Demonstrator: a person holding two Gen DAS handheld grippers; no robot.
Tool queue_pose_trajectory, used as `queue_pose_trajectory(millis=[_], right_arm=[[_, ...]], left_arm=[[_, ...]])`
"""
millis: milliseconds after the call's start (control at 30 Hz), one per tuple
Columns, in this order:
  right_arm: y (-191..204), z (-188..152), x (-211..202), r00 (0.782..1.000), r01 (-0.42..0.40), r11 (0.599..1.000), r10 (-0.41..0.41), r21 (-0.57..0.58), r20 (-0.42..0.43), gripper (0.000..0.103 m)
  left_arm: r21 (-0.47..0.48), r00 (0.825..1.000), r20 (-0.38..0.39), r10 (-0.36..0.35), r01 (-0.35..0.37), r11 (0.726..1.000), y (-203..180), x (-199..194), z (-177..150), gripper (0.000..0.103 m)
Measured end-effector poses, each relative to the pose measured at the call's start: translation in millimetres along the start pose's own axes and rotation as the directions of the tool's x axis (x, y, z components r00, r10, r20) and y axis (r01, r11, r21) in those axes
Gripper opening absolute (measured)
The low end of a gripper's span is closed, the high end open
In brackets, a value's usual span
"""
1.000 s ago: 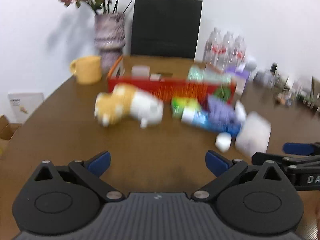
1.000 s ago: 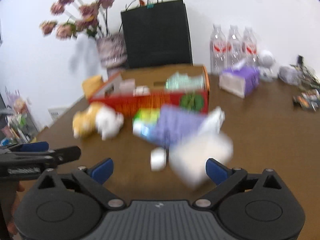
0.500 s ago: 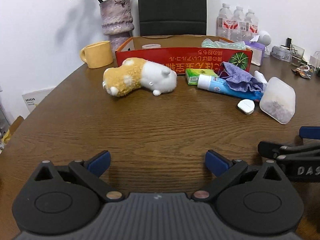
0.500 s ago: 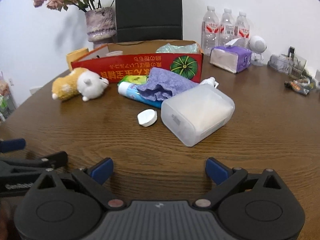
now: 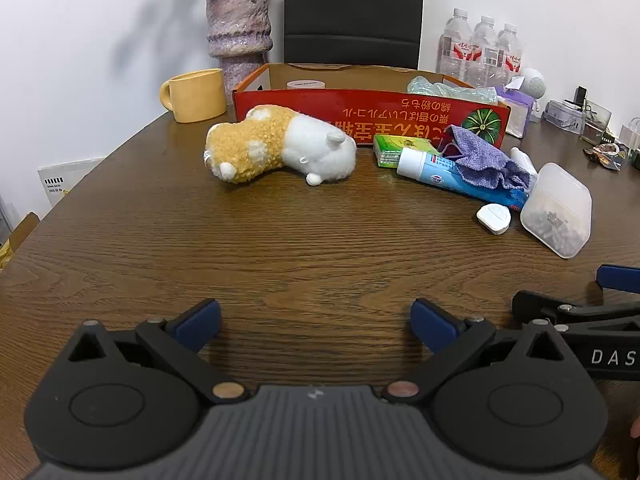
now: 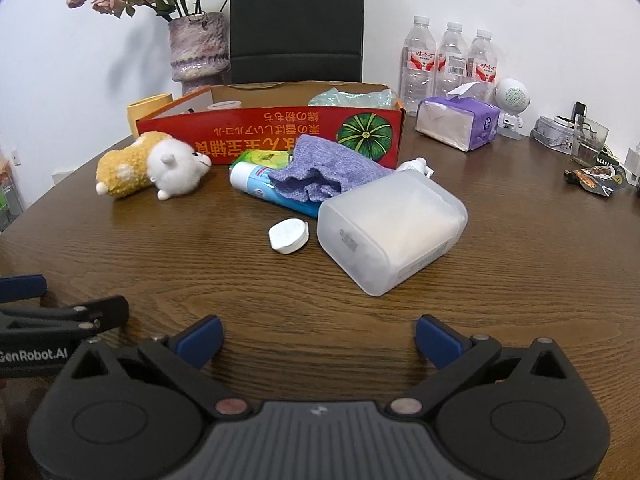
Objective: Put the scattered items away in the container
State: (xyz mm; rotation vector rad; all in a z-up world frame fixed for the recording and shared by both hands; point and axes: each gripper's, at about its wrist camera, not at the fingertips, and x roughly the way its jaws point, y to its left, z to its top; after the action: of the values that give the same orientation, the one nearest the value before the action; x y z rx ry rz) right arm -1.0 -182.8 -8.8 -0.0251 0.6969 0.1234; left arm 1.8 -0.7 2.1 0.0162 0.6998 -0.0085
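Both views are sharpening as the swinging settles, and with the left gripper (image 5: pixel 315 319) and right gripper (image 6: pixel 318 338) hovering spread and empty, the plush toy (image 5: pixel 280 143) lying at 12 o'clock before the red box (image 5: pixel 360 109) is inviting a mid-body pinch.

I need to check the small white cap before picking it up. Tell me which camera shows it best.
The right wrist view. The small white cap lies near the middle there, unobstructed, on the table beside the translucent plastic box. The left wrist view shows the same cap far off to the right, smaller and more distorted by the fisheye.
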Motion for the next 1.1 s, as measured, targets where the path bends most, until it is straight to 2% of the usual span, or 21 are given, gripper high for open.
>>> queue_pose_trajectory(millis=[1100], right_arm=[[0.1, 0.1, -0.5, 1.000, -0.001, 1.000, 0.001, 0.000, 0.000, 0.103]], left_arm=[[0.001, 1.000, 0.004, 0.002, -0.002, 1.000, -0.8, 3.0, 1.1, 0.103]])
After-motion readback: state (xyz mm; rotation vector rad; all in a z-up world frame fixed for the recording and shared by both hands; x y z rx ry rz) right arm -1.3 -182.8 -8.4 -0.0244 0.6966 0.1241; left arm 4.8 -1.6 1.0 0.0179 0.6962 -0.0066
